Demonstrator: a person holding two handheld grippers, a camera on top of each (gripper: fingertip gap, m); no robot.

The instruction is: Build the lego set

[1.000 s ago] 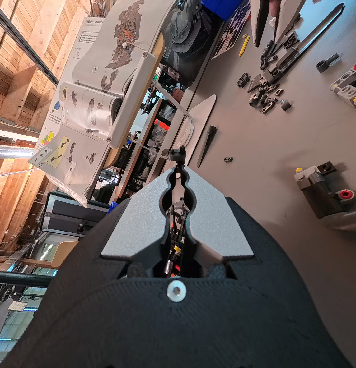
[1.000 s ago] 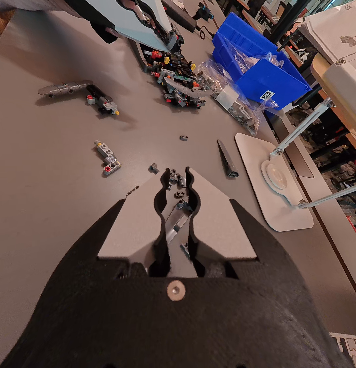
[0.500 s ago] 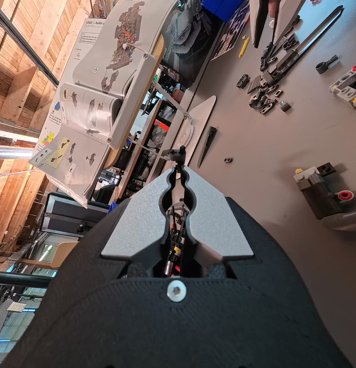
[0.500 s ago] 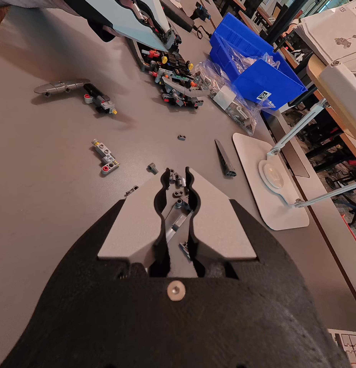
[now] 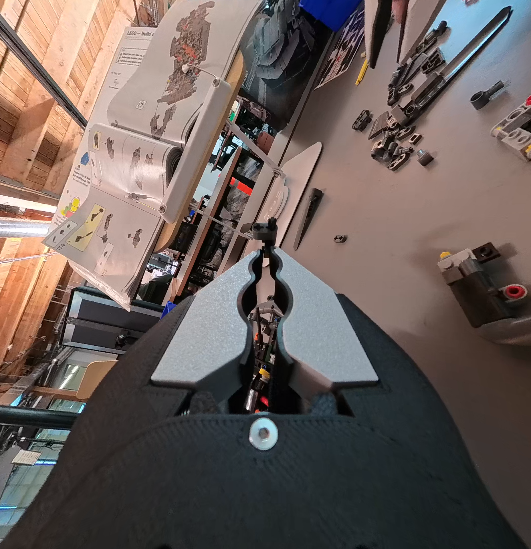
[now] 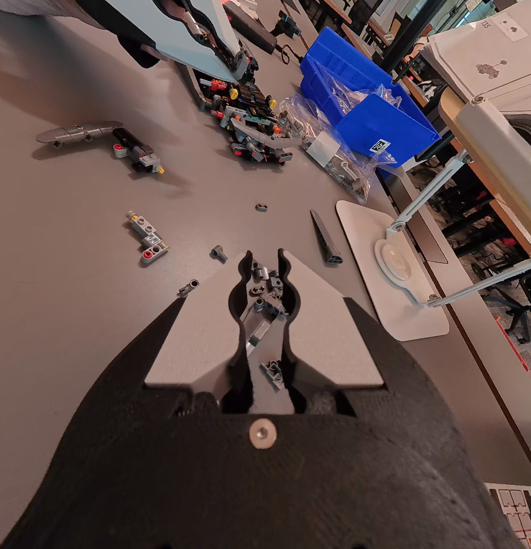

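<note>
The small dark grey connector [image 5: 264, 231], threaded on a thin black axle [image 5: 268, 248], stands just past the tips of the left tongs [image 5: 266, 255], held up off the surface [image 5: 407, 267]. These tongs are pressed together on the axle, both tips against it, and the connector rides clear of them at the far end.

The right tongs [image 6: 265, 256] stand slightly spread, pinching nothing. They hang low over a loose heap of grey pieces [image 6: 265, 285] lying on the surface; whether a tip brushes any piece is hard to tell at this angle. By the look of it, this is a picking step: one part is kept aloft while the other tongs line up over the heap. Taking a single piece from that cluster calls for a narrow, steady closing, since the pieces lie touching one another.

Around the heap lie a small grey elbow piece [image 6: 219, 253], a pin [image 6: 189, 287] and a dark tapered panel [image 6: 325, 237], all near. To the right sits the white stand base [image 6: 392, 282], close to the surface's edge. The colourful half-built assembly [image 6: 246, 118], the clear bag [image 6: 332, 142] and the blue bin [image 6: 365, 98] crowd the far side. To the left the surface offers open room.
</note>
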